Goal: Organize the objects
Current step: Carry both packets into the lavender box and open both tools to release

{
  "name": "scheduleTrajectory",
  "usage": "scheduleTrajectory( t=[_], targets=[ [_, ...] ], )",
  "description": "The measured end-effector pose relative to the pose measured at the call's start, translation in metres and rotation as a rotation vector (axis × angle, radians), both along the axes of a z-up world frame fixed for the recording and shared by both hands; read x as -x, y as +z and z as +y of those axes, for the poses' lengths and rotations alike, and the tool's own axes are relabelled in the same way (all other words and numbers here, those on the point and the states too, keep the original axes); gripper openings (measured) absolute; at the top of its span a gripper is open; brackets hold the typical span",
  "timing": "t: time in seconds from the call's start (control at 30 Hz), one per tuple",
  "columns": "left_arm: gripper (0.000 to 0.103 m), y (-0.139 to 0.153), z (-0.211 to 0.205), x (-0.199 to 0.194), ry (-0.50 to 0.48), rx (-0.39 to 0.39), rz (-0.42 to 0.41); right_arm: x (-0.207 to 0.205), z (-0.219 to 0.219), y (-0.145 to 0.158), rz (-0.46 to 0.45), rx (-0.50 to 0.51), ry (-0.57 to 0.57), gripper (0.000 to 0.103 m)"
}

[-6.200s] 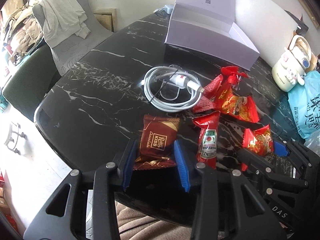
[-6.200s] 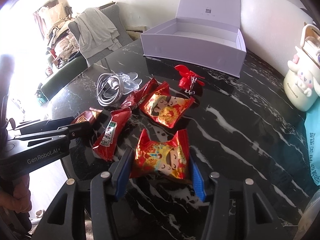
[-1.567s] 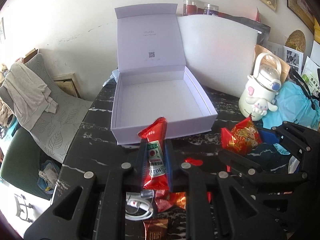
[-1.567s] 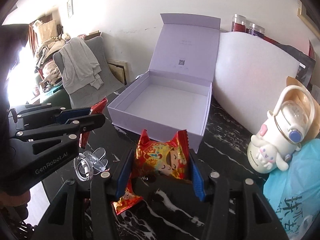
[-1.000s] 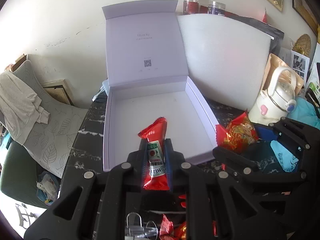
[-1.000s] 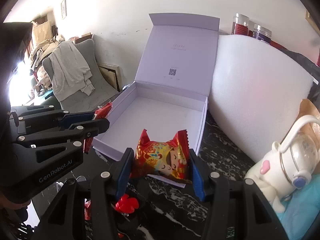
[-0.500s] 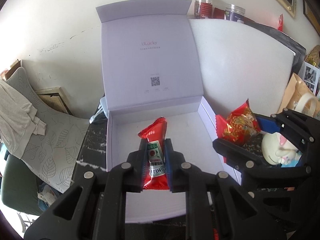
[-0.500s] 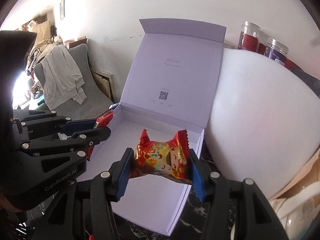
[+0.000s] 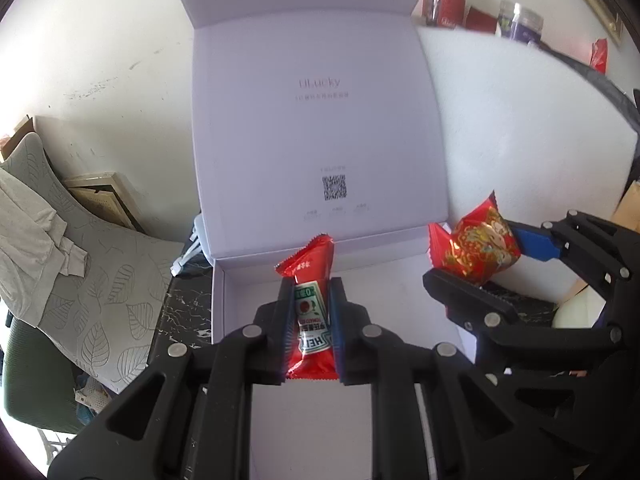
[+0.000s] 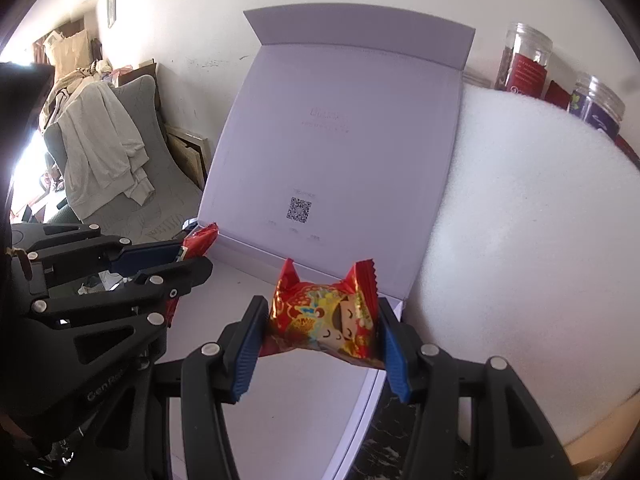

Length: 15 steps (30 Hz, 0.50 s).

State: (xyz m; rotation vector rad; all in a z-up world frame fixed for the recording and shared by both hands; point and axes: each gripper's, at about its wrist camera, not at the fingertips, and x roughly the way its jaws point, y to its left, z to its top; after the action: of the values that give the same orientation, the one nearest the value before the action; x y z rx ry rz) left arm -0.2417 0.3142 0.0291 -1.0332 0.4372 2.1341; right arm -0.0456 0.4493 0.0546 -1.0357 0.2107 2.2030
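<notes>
Ketchup sachet, red with a green and white label, sits pinched upright between the narrow jaws of the left gripper, its crimped top edge poking up past the fingertips. It hangs above the lavender box, over the part of the white floor nearest the hinge of the raised lid. That lid stands nearly upright behind the box, showing faint lettering and a small QR code on its inner face. To the right of the sachet, over the box's right wall, the right gripper holds a red and gold snack packet printed with a cartoon face; its blue-padded jaws are set wider, pressed against the two ends of the puffy wrapper. From the right wrist view this packet hovers above the box's right rear corner, with the left gripper and the tip of its sachet visible over the left wall. Neither packet touches the floor of the box as far as can be seen. Beyond the box's right side leans a large white foam sheet, and behind that stand two clear jars with red and purple labels. Left of the box, past the edge of the black marbled counter, a grey leaf-patterned chair carries a pale garment draped over its back.
</notes>
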Motion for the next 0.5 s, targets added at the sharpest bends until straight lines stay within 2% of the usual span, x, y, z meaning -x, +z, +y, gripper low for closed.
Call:
scheduleTrajectory(
  t=[0.33,0.5],
  targets=[
    [0.016,-0.039,0.027,0.02,-0.028,0.091,-0.044,0.007,0.034,-0.04,-0.029,0.121,0.004,0.054],
    [0.016,-0.057,0.04,0.024,-0.024,0.139,-0.057,0.008,0.041,-0.055,-0.049,0.14,-0.005,0.054]
  ],
)
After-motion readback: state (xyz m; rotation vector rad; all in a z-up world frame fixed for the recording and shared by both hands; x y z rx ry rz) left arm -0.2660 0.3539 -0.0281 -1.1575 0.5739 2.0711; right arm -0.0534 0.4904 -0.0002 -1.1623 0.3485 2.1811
